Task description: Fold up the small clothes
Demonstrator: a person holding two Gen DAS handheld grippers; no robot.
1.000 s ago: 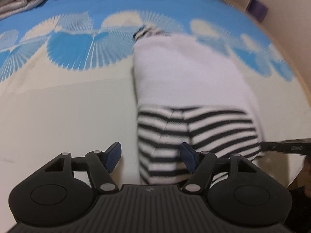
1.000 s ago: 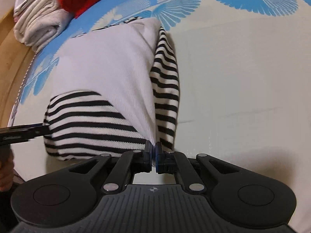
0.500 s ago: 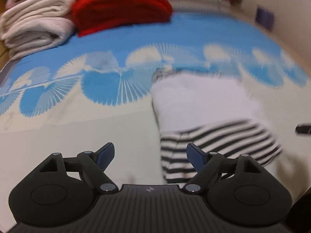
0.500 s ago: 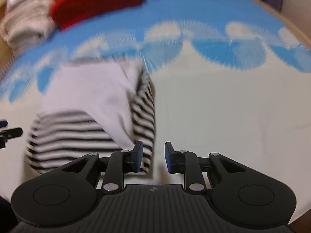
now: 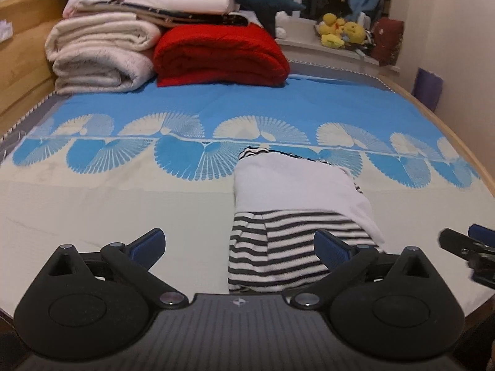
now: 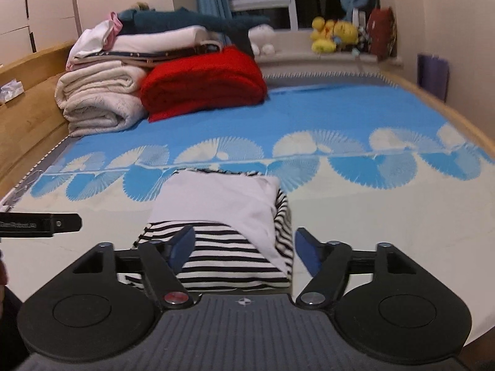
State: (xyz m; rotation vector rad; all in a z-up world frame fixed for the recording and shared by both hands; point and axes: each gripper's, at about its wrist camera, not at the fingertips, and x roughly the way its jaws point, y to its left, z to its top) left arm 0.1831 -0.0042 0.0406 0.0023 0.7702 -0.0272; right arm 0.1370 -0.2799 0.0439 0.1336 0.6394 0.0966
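A small white and black-striped garment [image 5: 297, 204] lies folded on the bed; it also shows in the right wrist view [image 6: 225, 225]. My left gripper [image 5: 239, 245] is open and empty, raised just before the garment's near left corner. My right gripper [image 6: 244, 252] is open and empty, raised over the garment's near edge. The right gripper's tip [image 5: 464, 244] shows at the right edge of the left wrist view. The left gripper's finger [image 6: 40, 224] shows at the left of the right wrist view.
The bed sheet [image 5: 123, 204] is cream near me and blue with fan patterns farther off. A red blanket [image 5: 219, 52] and stacked cream blankets [image 5: 99, 55] lie at the far end. Plush toys [image 5: 338, 32] sit on the windowsill. A wooden bed rail [image 6: 34, 105] runs along the left.
My right gripper let go of the garment's corner and opened. Both grippers pulled back and rose, so the whole bed is in view. The garment stays folded.
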